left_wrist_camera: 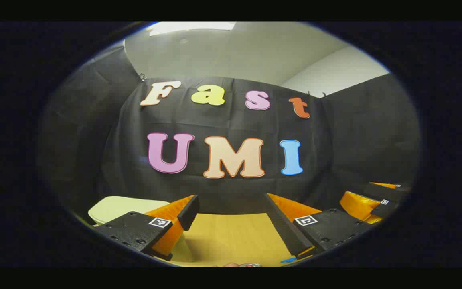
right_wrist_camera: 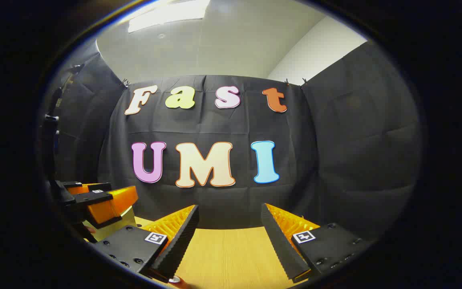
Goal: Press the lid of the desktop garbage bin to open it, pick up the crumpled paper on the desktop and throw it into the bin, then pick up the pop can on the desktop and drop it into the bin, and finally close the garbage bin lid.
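Left gripper view: the pale garbage bin (left_wrist_camera: 122, 206) sits at the lower left on the wooden desktop (left_wrist_camera: 231, 237), partly behind the near finger, its flat lid (left_wrist_camera: 112, 204) lying down across the top, closed as far as the angle allows. The left gripper (left_wrist_camera: 231, 216) hovers above the desk just beside the bin, fingers wide apart with nothing between them. At the very bottom edge a small sliver of something metallic and pinkish (left_wrist_camera: 242, 265) peeks in; it may be the pop can, but too little shows to tell. The right gripper (left_wrist_camera: 369, 200) hangs off to the right at about the same height.

In the right gripper view, the right gripper (right_wrist_camera: 229, 230) also stands spread and empty over bare wood, with the left gripper (right_wrist_camera: 102, 202) at the left and a corner of the bin (right_wrist_camera: 114, 226) beneath it. A reddish scrap (right_wrist_camera: 179, 283) at the bottom rim cannot be identified. The crumpled paper cannot be picked out.

Judging by the lowered lid and two empty grippers, the task stands either at its very start or at its end; the pictures alone do not settle which.
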